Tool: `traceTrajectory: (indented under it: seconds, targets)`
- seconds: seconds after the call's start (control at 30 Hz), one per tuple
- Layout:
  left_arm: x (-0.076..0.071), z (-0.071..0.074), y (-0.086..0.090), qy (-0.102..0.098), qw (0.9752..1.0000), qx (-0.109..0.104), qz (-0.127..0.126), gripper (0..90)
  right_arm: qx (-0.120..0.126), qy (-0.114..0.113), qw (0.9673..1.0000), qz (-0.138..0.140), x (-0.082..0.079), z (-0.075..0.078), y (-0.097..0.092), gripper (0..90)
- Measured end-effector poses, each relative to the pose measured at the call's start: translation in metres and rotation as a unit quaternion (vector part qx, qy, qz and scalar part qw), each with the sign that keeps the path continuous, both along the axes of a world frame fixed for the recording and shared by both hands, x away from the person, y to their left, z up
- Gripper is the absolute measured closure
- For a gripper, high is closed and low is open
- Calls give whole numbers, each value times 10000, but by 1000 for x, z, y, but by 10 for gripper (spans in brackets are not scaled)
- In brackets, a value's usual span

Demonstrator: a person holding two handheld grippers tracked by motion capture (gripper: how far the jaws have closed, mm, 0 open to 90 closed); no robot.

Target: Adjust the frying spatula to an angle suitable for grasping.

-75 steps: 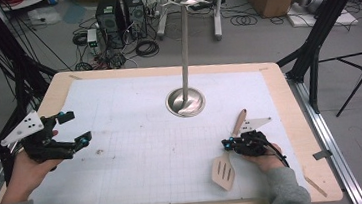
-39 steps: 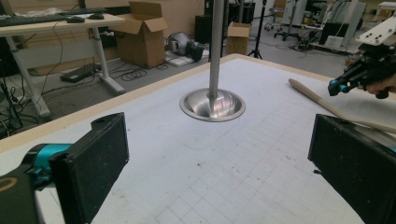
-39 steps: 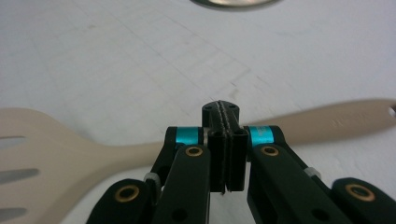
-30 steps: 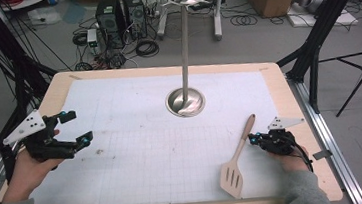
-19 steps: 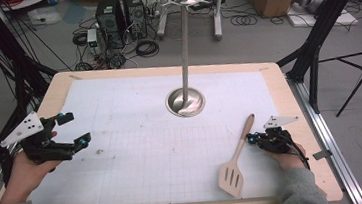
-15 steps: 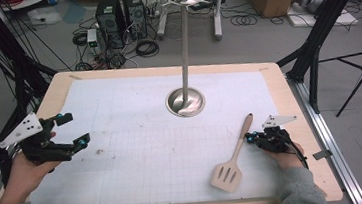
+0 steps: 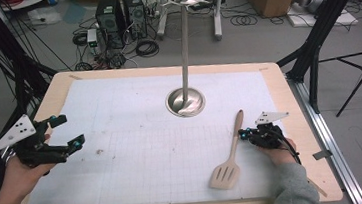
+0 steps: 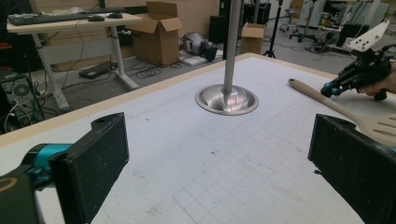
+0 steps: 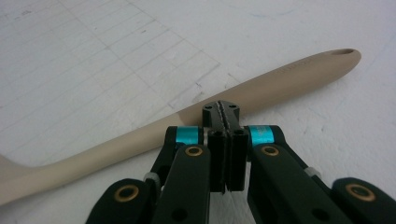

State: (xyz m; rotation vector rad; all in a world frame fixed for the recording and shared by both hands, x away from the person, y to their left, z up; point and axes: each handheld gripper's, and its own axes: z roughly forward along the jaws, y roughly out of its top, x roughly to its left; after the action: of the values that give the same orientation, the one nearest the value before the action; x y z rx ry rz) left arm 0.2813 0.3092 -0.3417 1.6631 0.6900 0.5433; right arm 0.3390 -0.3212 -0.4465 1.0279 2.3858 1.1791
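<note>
Right gripper (image 7: 243, 134): fingers pressed together with nothing between them, tips touching the side of the spatula (image 7: 230, 153) handle about mid-length, as the right gripper view shows. Left gripper (image 7: 66, 132): fingers spread wide and holding nothing, at the left edge of the high view, well apart from the work.

Location of the item: the spatula lies flat on the desk (image 7: 62, 88) in the lower right of the high view, slotted blade toward the bottom edge, handle end with its hole pointing up toward the stand (image 7: 185, 101) at centre.

Risks, as judged:
- Closed tips bearing on a rounded handle may slide over or off it, so the spatula could skid or pivot rather than go where intended.
- A push near mid-handle could swing the blade toward the near desk edge at the bottom of the frame; it could overhang or drop.
- If a grasp is intended, the fingers must first open; opening while in contact could nudge the handle away.

Not verifiable:
- The stand's base is seen, but its top is cut off in the left gripper view, and its hooks are small in the high view.
- The blade is mostly outside the right gripper view.
- Whether the tips press on the handle or merely rest against it cannot be told.
</note>
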Motion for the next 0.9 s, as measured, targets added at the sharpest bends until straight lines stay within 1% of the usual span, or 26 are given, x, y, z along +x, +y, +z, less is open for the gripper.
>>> traceTrajectory:
  seconds: [0.23,0.27,0.3,0.33,0.37,0.4,0.47,0.5,0.7,0.73,0.77,0.83,0.9]
  targets:
    - [-5,0,5,-1,10000,-3,72,56,-32,-36,9999,148,7,0,10,900]
    - [-7,0,7,7,10000,0,94,56,-46,-47,9997,248,10,0,14,900]
    - [-7,0,7,7,10000,0,94,56,-46,-47,9997,248,10,0,14,900]
    - [-8,-1,8,5,9999,1,117,56,-42,-36,9993,357,12,0,18,900]
    - [-8,-1,8,5,9999,1,117,56,-42,-36,9993,357,12,0,18,900]
    - [-9,-1,9,19,9999,14,136,56,-51,-74,9991,409,14,0,20,900]
    - [-11,-1,12,19,9998,26,171,56,-31,-31,9986,524,16,0,25,900]
    - [-11,-1,12,19,9998,26,171,56,-54,-69,9982,585,17,0,27,900]
    - [-15,-1,15,7,9997,22,230,56,-75,-76,9971,748,21,0,37,900]
    - [-15,-2,16,11,9997,21,237,56,-95,-104,9969,768,22,0,43,900]
    - [-14,-2,16,24,9997,29,240,56,-114,-114,9968,778,22,1,44,900]
    - [-13,-3,15,40,9997,41,230,56,-229,-207,9963,800,21,2,46,900]
    - [-13,-3,15,38,9997,52,217,56,-247,-236,9958,844,20,3,47,900]
